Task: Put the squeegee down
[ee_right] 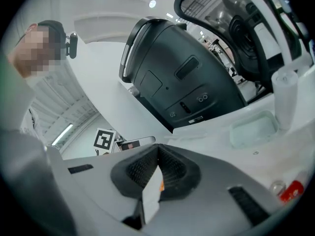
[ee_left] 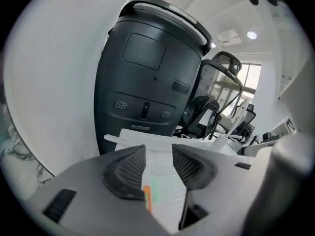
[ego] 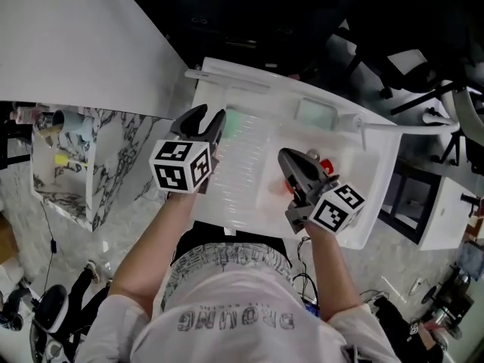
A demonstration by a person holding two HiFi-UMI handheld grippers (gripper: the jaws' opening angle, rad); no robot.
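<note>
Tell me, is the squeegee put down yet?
Not yet, nothing looks done. The right gripper has its fingers shut on a flat white piece, likely the squeegee, over the white tray. The left gripper is open and empty. To do: lower it and let go.

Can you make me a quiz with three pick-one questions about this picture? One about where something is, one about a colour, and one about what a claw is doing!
1. Where is the small red thing?
A) on the tray, beside the right claw
B) inside the left claw
C) on the floor

2. What colour is the tray?
A) blue
B) white
C) yellow

3. What is the left claw doing?
A) squeezing a cup
B) shut tight on nothing
C) open, holding nothing

Answers:
1 A, it lies on the tray right next to that claw.
2 B, its walls and floor are plain white.
3 C, its jaws stand apart, with only the tray showing between them.
</note>
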